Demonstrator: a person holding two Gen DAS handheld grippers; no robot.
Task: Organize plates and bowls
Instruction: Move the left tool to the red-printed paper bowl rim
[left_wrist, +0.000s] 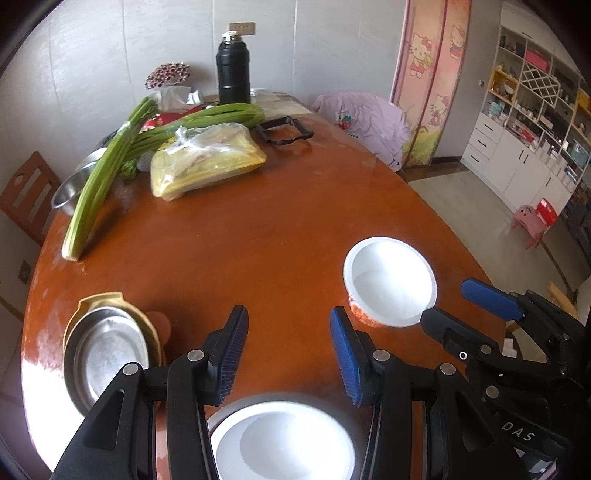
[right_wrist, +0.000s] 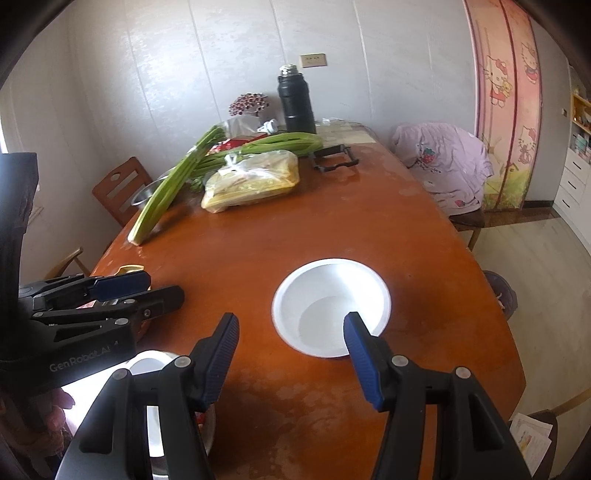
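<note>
A white bowl (left_wrist: 390, 281) sits upright and empty at right of centre in the left wrist view. A second white bowl (left_wrist: 282, 441), also upright, sits at the bottom centre edge. At lower left, a shallow steel dish (left_wrist: 105, 354) rests inside a yellow plate (left_wrist: 110, 297), rims nested.

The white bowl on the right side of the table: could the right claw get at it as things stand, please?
Probably yes. The right claw stands open and empty, and the white bowl sits just ahead with one finger already over its rim; only bare table lies around it.
</note>
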